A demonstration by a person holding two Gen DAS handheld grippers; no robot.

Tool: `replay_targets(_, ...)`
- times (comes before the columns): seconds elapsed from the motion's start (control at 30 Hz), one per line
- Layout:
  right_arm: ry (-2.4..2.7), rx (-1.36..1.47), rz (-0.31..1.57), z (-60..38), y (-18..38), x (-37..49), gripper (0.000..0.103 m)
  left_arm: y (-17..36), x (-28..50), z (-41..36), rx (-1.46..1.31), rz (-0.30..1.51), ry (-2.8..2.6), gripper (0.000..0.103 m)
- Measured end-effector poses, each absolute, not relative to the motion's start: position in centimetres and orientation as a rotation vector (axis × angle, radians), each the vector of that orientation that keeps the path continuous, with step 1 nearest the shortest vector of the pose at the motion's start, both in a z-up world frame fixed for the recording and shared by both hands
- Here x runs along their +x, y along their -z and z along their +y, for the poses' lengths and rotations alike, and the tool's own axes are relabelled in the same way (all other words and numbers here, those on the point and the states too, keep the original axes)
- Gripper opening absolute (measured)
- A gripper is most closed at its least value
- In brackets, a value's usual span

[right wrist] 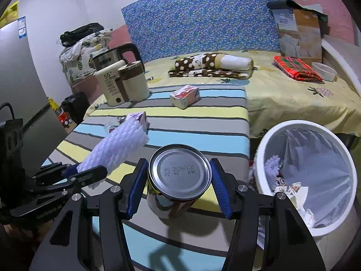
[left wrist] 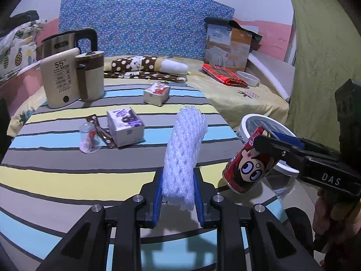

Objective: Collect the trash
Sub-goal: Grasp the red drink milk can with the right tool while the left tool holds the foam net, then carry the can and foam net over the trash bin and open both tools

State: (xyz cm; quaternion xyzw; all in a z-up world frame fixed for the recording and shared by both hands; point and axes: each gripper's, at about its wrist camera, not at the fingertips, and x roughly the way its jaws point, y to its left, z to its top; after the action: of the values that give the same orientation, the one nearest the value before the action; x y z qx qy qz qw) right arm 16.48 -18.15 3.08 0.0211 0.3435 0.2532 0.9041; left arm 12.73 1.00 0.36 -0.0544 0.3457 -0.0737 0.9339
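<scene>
My left gripper (left wrist: 178, 187) is shut on a white foam fruit net (left wrist: 185, 153) and holds it above the striped table; the net also shows in the right wrist view (right wrist: 117, 146). My right gripper (right wrist: 179, 180) is shut on a red cartoon drink can (right wrist: 179, 176), seen bottom-first; in the left wrist view the can (left wrist: 248, 164) hangs tilted at the table's right edge, beside the white trash bin (left wrist: 246, 122). The bin (right wrist: 266, 144), lined with a bag and holding some trash, stands to the right of the can.
On the striped table (left wrist: 67, 180) lie a purple carton (left wrist: 125, 127), a red-white carton (left wrist: 156, 93), a small clear cup (left wrist: 89, 140) and a brown wrapper (left wrist: 100, 131). A cream kettle (left wrist: 72, 79) stands at the back left. A bed (right wrist: 293, 94) with folded cloths lies behind.
</scene>
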Motion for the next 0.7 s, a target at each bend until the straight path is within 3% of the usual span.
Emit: replay_targets(0.7, -0.27, 0.126, 0.619, -27.5, -4.9, 16.5, 0.057, -1.1, 16.2, -9.2, -0.026, 0.717, 0.37, 0.025)
